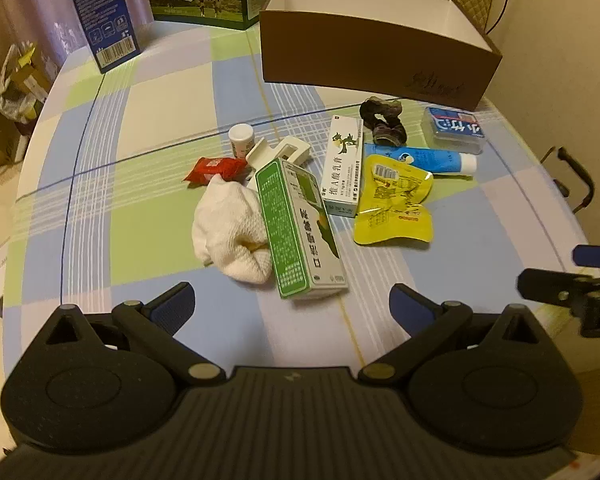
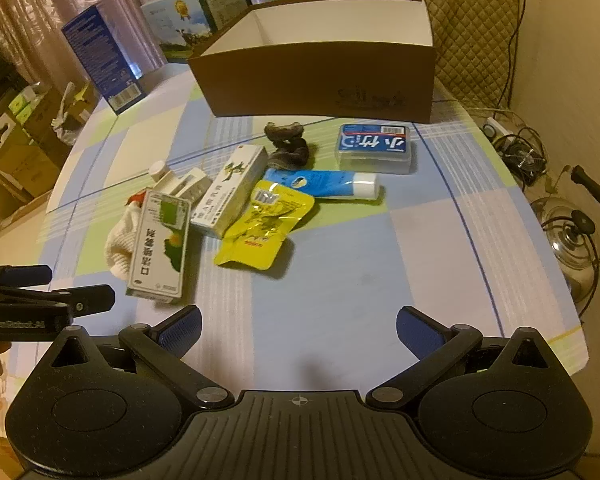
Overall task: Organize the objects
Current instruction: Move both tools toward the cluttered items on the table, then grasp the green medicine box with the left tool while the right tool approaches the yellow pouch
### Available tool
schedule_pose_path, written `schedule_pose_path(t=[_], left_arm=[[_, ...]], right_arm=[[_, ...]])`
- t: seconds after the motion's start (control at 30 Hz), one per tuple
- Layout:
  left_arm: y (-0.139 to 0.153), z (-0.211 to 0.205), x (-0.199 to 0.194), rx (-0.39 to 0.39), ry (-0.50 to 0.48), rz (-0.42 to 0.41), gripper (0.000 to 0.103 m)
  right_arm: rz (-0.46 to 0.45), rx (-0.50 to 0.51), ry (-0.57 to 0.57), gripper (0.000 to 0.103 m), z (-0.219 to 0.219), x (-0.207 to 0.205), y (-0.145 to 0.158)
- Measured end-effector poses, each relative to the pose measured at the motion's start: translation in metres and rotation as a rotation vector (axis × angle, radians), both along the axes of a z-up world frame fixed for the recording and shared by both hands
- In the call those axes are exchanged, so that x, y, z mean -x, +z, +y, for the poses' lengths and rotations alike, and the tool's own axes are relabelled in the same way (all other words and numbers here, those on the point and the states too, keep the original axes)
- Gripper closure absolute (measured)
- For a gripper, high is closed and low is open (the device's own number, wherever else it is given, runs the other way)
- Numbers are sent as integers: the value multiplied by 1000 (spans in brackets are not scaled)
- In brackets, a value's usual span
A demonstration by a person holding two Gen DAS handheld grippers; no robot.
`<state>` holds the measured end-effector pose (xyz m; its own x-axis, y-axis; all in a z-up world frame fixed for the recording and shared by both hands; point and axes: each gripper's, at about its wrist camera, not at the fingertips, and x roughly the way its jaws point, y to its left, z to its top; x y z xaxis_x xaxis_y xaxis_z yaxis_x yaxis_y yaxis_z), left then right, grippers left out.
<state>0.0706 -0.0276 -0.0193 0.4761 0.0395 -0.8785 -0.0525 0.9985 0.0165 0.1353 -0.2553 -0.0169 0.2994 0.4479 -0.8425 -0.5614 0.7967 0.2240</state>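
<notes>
Left gripper [image 1: 292,304]: jaws spread wide, nothing between them, hovering low at the bottom centre of the left wrist view, aimed up-frame at the clutter. Nearest item: green-and-white carton [image 1: 300,228], lying flat just above the jaws, partly overlapping a white cloth [image 1: 230,232] on its left.

Right gripper [image 2: 298,326]: likewise released and empty, bottom centre of the right wrist view, over a bare patch of the checked tablecloth [image 2: 340,280]. Nearest item: yellow pouch [image 2: 266,226], mid-frame, flat, touching a white ointment box [image 2: 230,196].

Further items, mid-frame: blue tube [image 2: 324,184]; clear case with blue label [image 2: 374,148]; dark scrunchie [image 2: 288,144]; red sachet [image 1: 214,168]; small white-capped bottle [image 1: 242,140]; white clip [image 1: 278,152].

Destination, judged: open brown box [image 2: 320,80], upper centre, apparently empty.

Handling note, judged: no pick yet begun. The carton suits the left gripper; close across its narrow width, clear of the cloth, so the cloth is not dragged along. The pouch is thin and flat; take an edge.

Pose: both grippers level, side by side, each visible at the other view's edge.
</notes>
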Motion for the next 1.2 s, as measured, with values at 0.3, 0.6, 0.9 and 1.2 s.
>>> schedule_pose_path(t=[0.3, 0.6, 0.9, 1.2], left_arm=[[-26, -21, -30, -90, 2, 23, 9], [-46, -31, -58, -185, 37, 45, 14], [-64, -45, -79, -275, 61, 66, 15], [-77, -52, -92, -368, 94, 69, 28]], right_arm=[[15, 10, -15, 2, -8, -27, -6], [39, 25, -21, 2, -14, -60, -16], [52, 38, 5, 2, -11, -92, -24], [73, 46, 62, 2, -2, -118, -33]])
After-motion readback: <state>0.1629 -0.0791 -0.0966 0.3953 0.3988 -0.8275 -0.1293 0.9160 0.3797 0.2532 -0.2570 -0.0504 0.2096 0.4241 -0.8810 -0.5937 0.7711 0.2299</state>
